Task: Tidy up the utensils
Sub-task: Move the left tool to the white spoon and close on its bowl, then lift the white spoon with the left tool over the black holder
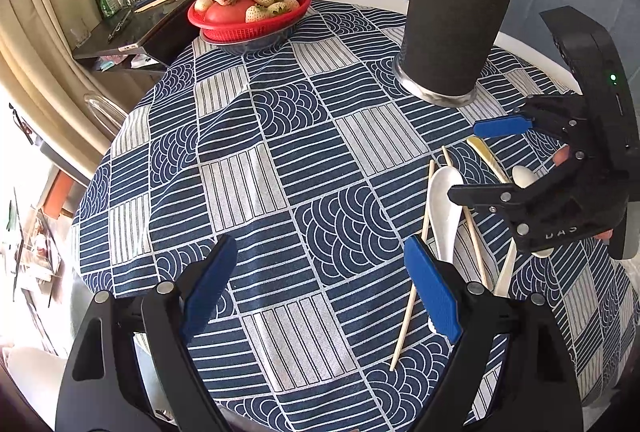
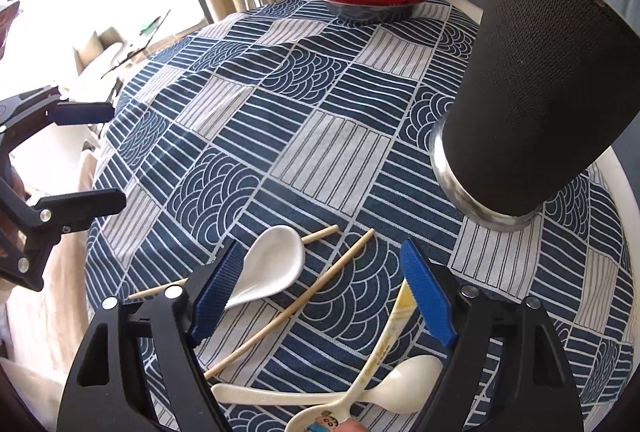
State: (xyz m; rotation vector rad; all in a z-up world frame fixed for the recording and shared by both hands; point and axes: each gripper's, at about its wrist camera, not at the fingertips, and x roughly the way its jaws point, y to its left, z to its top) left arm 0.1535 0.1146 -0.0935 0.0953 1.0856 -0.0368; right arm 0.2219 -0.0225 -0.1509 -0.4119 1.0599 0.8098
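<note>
Both pairs of fingers stood spread wide, gripping nothing: the right gripper (image 2: 324, 292) hovered above loose chopsticks (image 2: 292, 308) and three spoons (image 2: 268, 264) on the tablecloth (image 2: 320, 152), beside the black utensil holder (image 2: 536, 112); the left gripper (image 1: 320, 292) hung nearby

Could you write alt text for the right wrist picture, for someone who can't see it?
An open right gripper hovers over spoons and chopsticks scattered on a blue patterned tablecloth, beside a tall black utensil holder.
</note>
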